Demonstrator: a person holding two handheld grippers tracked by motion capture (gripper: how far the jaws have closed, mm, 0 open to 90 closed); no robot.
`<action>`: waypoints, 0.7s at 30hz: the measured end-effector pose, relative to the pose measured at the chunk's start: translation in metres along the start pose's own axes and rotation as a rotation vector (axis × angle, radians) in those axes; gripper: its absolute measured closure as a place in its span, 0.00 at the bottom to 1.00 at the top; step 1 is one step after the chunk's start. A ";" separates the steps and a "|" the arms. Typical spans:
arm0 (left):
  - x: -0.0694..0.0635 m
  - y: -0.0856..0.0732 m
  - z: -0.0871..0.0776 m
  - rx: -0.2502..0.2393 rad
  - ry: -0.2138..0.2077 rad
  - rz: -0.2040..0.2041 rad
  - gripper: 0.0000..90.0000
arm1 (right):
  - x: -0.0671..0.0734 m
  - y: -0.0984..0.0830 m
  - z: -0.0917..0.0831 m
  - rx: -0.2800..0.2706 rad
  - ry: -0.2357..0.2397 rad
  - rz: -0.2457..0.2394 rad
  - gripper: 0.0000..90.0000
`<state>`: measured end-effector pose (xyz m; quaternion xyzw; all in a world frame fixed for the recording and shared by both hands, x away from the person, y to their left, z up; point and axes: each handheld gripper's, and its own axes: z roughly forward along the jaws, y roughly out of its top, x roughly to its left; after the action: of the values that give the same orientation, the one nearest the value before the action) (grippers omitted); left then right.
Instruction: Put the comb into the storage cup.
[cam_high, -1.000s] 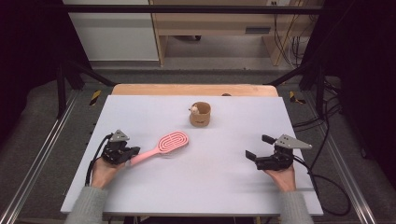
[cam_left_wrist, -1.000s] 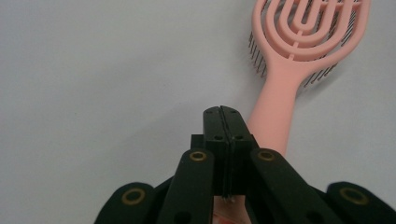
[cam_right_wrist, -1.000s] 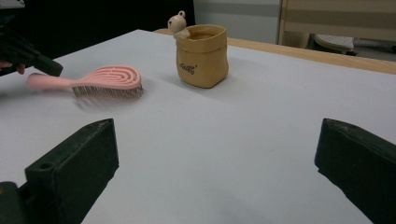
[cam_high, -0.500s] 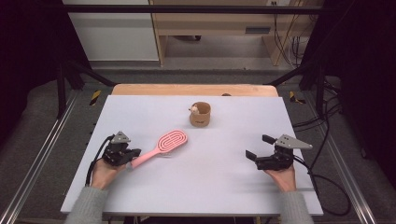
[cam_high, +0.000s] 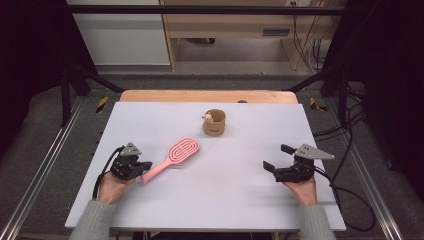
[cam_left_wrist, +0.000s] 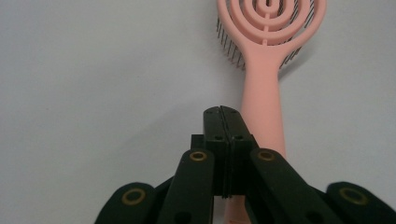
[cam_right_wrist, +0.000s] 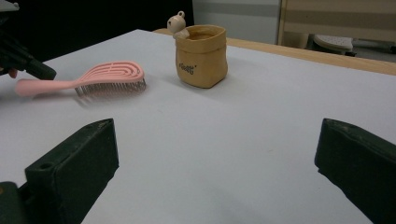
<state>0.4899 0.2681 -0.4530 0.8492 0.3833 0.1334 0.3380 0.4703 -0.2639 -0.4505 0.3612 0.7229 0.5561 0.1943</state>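
The white table (cam_high: 210, 200) carries a pink hairbrush (cam_high: 176, 156) lying bristles-down left of centre, its handle angled toward the left gripper (cam_high: 144, 171), whose jaws are pressed together with nothing between them, just above the handle end, probably ready to nudge it. A small tan cup (cam_high: 215, 123) with a figurine stands farther back. The right gripper (cam_high: 274, 158) rests with jaws spread wide, empty.
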 end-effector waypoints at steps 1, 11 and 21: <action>0.000 0.000 0.000 0.002 0.000 0.001 0.99 | 0.000 0.000 0.000 0.000 0.000 0.000 0.00; -0.005 0.001 0.001 0.016 -0.011 0.015 0.99 | 0.000 0.000 0.000 0.000 0.001 0.000 0.00; -0.009 0.002 0.002 0.026 -0.022 0.027 0.99 | 0.000 0.000 0.000 0.000 0.000 -0.002 0.00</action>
<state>0.4856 0.2594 -0.4532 0.8600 0.3698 0.1236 0.3293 0.4703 -0.2641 -0.4505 0.3607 0.7233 0.5557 0.1949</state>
